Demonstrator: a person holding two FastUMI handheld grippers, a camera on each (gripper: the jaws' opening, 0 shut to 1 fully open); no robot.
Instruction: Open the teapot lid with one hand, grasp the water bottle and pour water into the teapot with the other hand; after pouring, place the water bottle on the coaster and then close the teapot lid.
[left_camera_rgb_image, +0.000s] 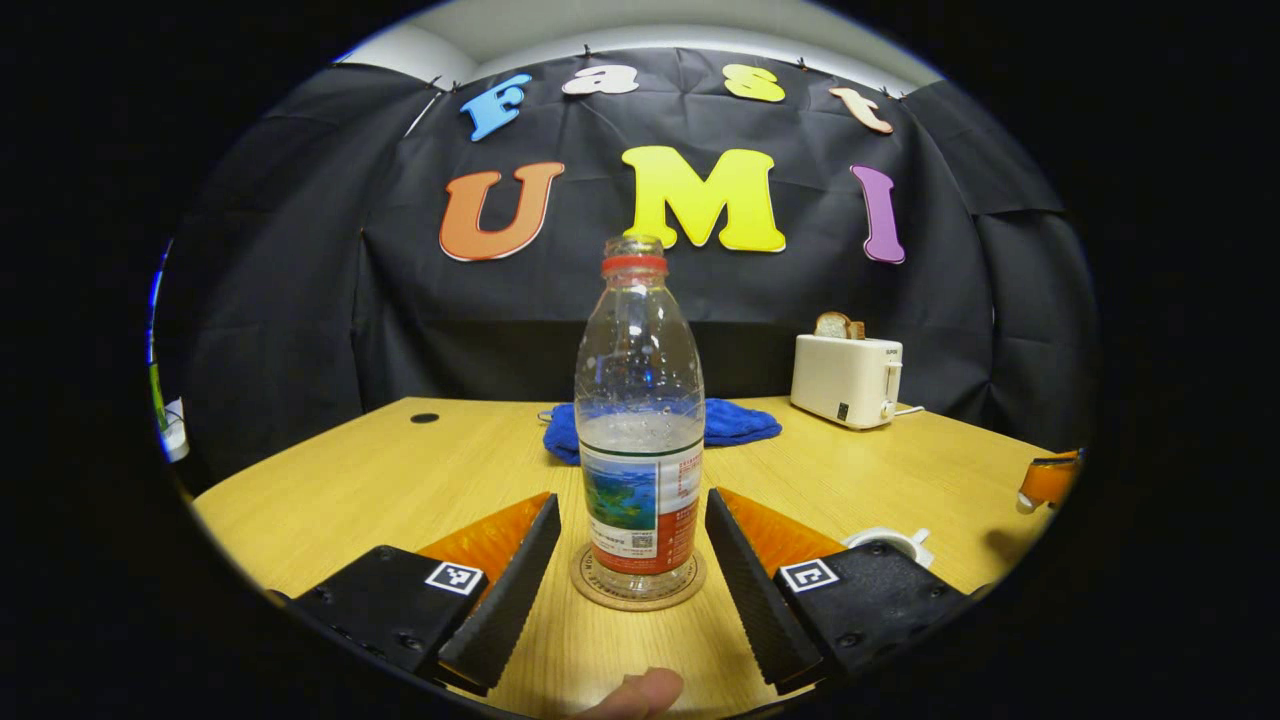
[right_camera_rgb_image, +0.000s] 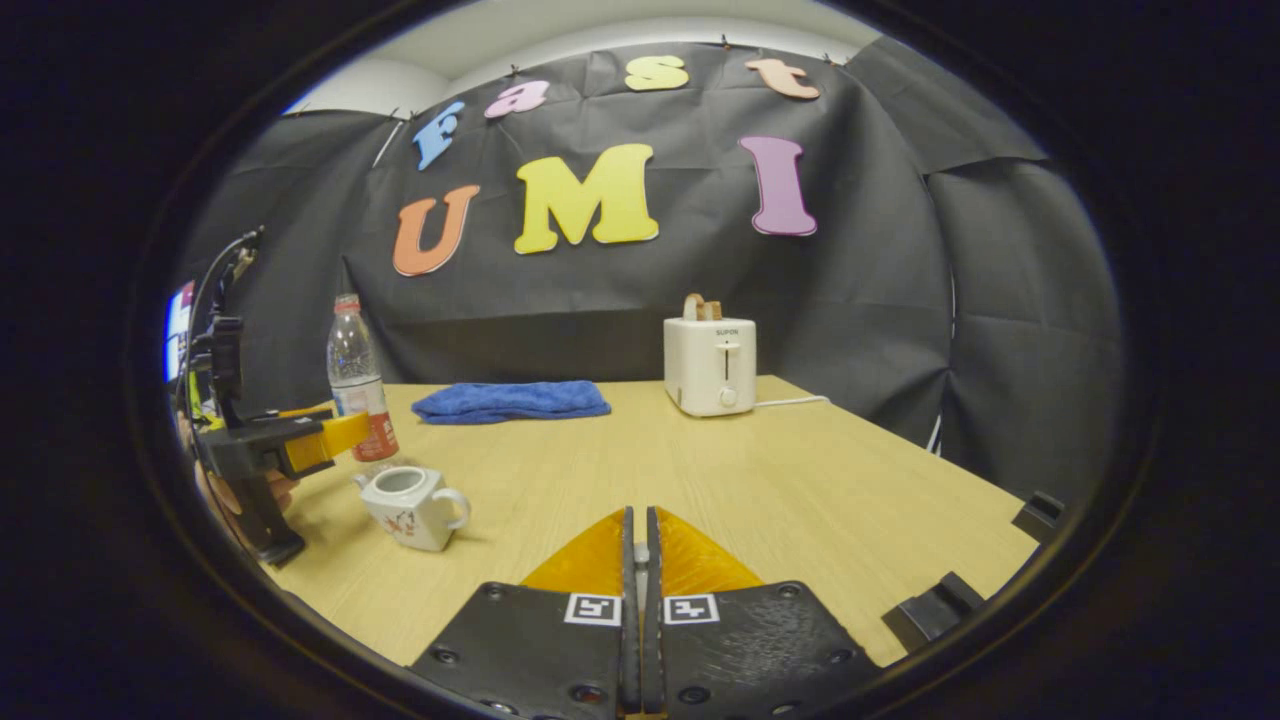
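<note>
Standing on coaster (left_camera_rgb_image: 637, 592), bottle (left_camera_rgb_image: 639, 440) is light, slippery; your left claw (left_camera_rgb_image: 632, 575) is apart, right claw (right_camera_rgb_image: 639, 550) together.

one water bottle (left_camera_rgb_image: 639, 420) stands on one round coaster (left_camera_rgb_image: 637, 592) toward the table's (right_camera_rgb_image: 760, 480) left edge. one white teapot (right_camera_rgb_image: 412, 506) sits near that same edge, its top open. one blue cloth (right_camera_rgb_image: 510, 400) lies along the far edge. one white toaster (right_camera_rgb_image: 709, 364) stands by the far edge, with sliced bread in its slot; the number of slices cannot be told. two grippers are present, the left gripper (left_camera_rgb_image: 630, 560) and the right gripper (right_camera_rgb_image: 639, 540).
</note>
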